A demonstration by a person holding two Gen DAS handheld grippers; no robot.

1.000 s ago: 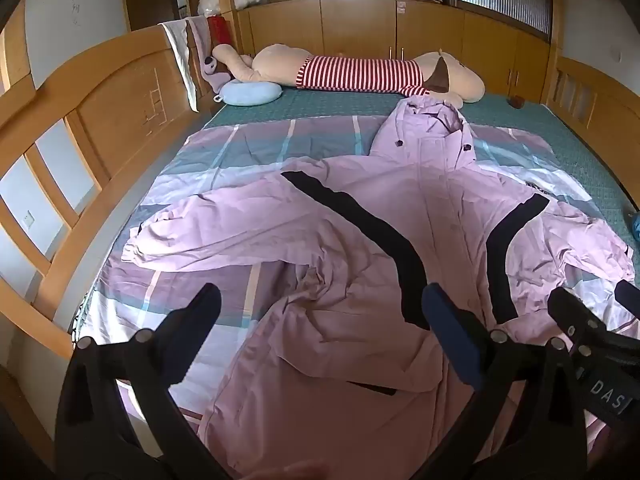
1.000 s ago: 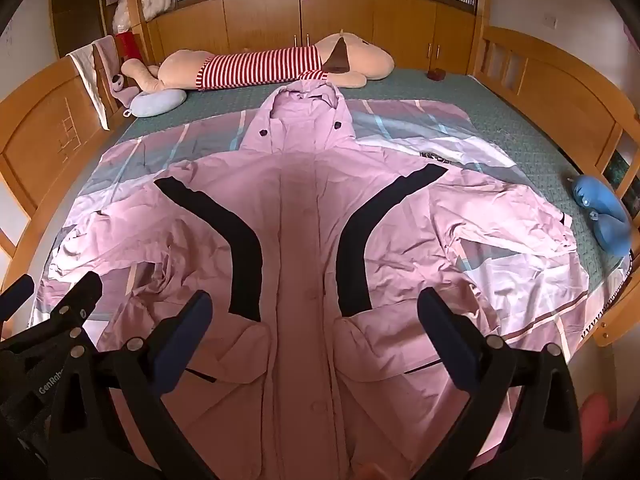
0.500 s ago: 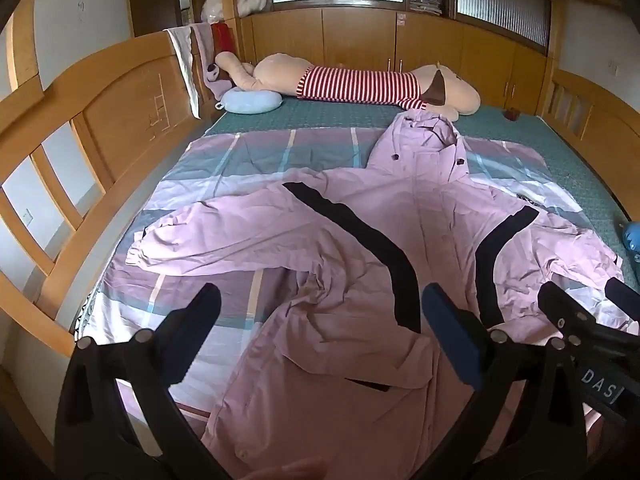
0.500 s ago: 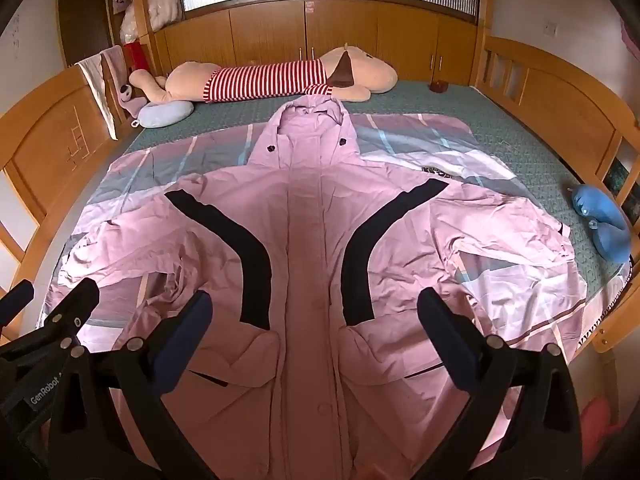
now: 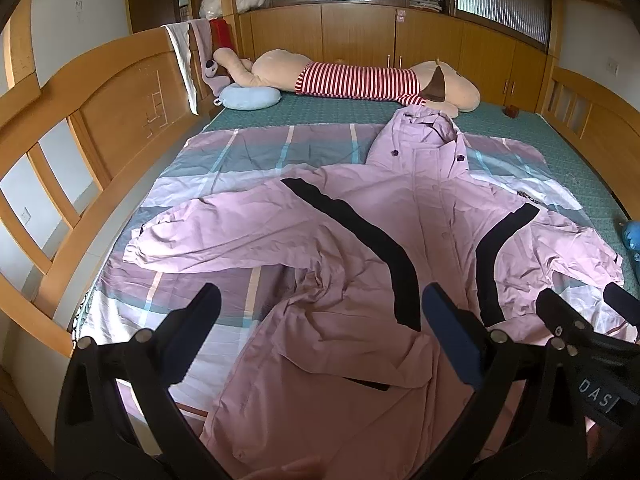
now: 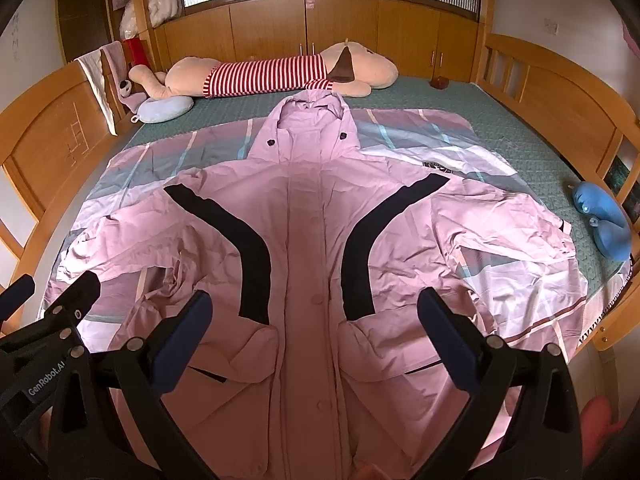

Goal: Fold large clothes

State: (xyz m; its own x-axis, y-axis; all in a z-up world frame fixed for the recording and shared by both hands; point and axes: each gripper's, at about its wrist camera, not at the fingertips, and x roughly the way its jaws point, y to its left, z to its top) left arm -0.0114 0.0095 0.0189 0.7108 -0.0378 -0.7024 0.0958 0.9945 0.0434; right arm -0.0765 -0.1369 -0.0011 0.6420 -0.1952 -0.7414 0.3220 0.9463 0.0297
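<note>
Pink coat [image 6: 304,240] lies front-up on the plaid sheet [image 6: 416,136] over the bed's middle, long axis running from the near edge toward the far edge, hood [image 6: 312,116] pointing at the striped plush toy [image 6: 272,74]. Sleeves spread toward both side rails. Hem is cut off at the near edge, behind the grippers. Left gripper [image 5: 320,340] and right gripper [image 6: 314,332] both hang wide apart above the lower coat, gripping nothing.

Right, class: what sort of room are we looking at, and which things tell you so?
Most likely a bedroom at home: a wide wooden-framed bed, a long plush dog lying at its far end, and built-in wooden cupboards behind.
</note>
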